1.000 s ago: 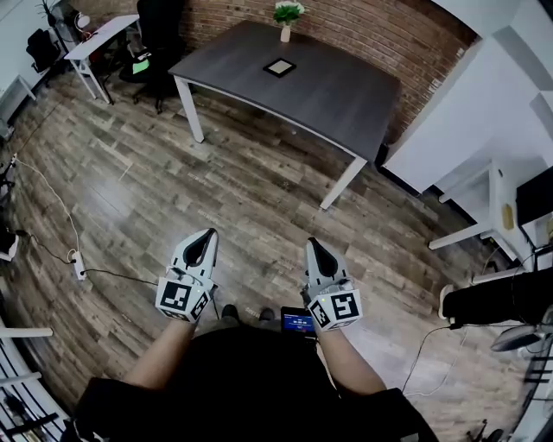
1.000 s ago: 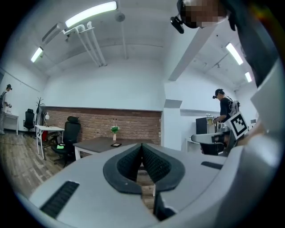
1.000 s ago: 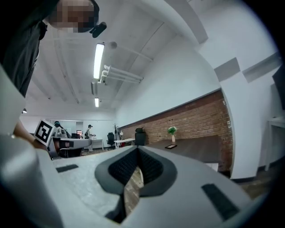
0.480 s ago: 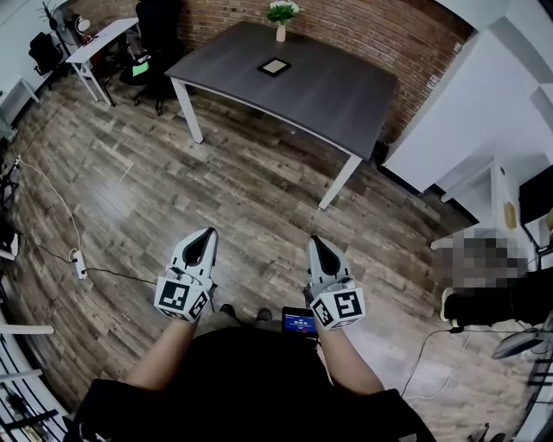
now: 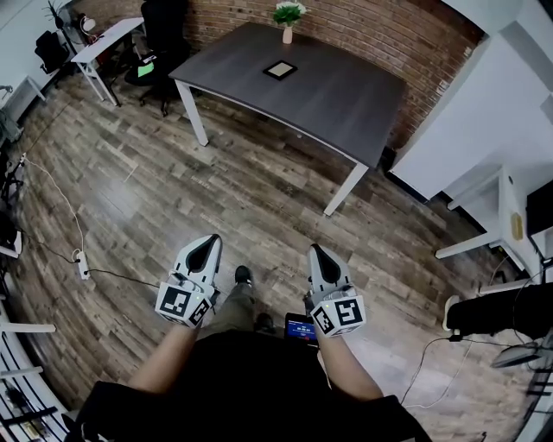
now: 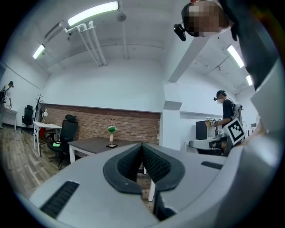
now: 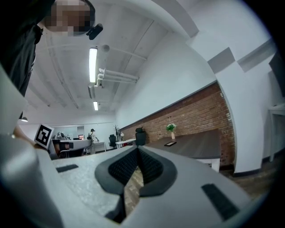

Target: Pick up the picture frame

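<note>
With your left claw [image 5: 205, 249] and right claw [image 5: 319, 256] pressed together and empty, walk to the table [image 5: 346, 99] where the picture frame [image 5: 279, 70] lies flat near the vase [image 5: 287, 33], then spread one before reaching.

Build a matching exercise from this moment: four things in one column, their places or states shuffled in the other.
Things:
1. picture frame
2. potted plant
3. left gripper
4. power strip

Places or states:
A. lying on the wood floor, far left
B. shut and empty, held above the floor
C. lying flat on the dark table
D. upright at the table's far edge

Pairs: 1-C, 2-D, 3-B, 4-A
</note>
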